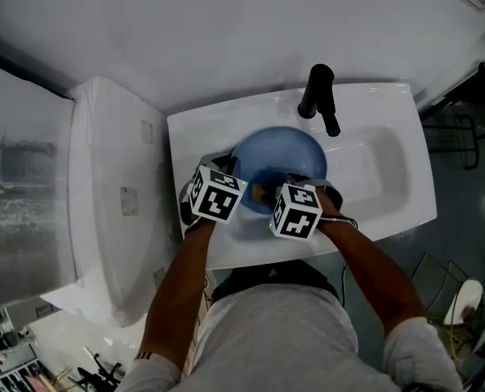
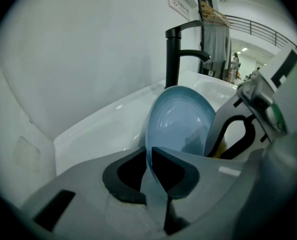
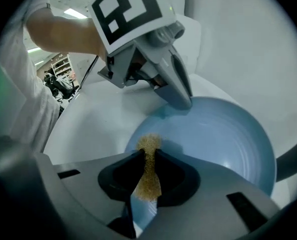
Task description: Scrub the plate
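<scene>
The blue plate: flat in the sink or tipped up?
Tipped up. The left tool is shut on the rim of the plate, which rises at a slant above the sink.

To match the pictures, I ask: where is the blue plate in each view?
Head view: blue plate at centre, in the white sink.
Left gripper view: plate centre, rim between the left tongs.
Right gripper view: plate lower right, behind the scrub pad in the right tongs.
Shared landmark: the white sink.

Washbasin corner in a big indoor hall: white sink (image 1: pixel 410 170), black tap (image 1: pixel 318 98), distant railing (image 2: pixel 261 28).
</scene>
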